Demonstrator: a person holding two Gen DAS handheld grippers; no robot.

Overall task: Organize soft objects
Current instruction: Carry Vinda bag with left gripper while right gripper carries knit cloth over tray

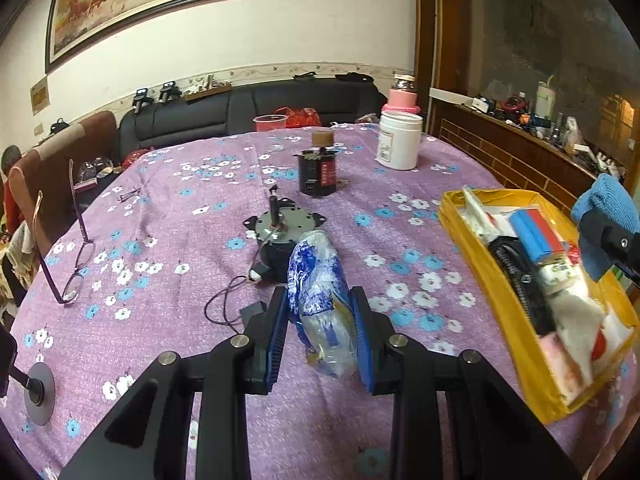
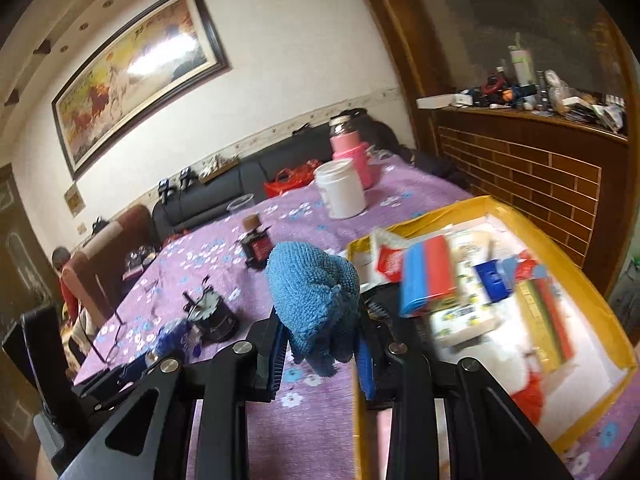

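Right tool (image 2: 320, 344) grips blue cloth (image 2: 314, 296) beside crowded yellow box (image 2: 592, 292).

The bench wears a matt woven cloth (image 1: 168, 208), purple with printed flowers. The blue towel (image 2: 316, 304) is nubby, looped fabric. The crumpled bag (image 1: 324, 304) is glossy clear plastic with blue print. The motor (image 1: 280, 228) has a dull metal face. The white jar (image 1: 400, 144) looks like smooth plastic. The yellow box (image 1: 472, 248) seems shiny coated card, though blurred.
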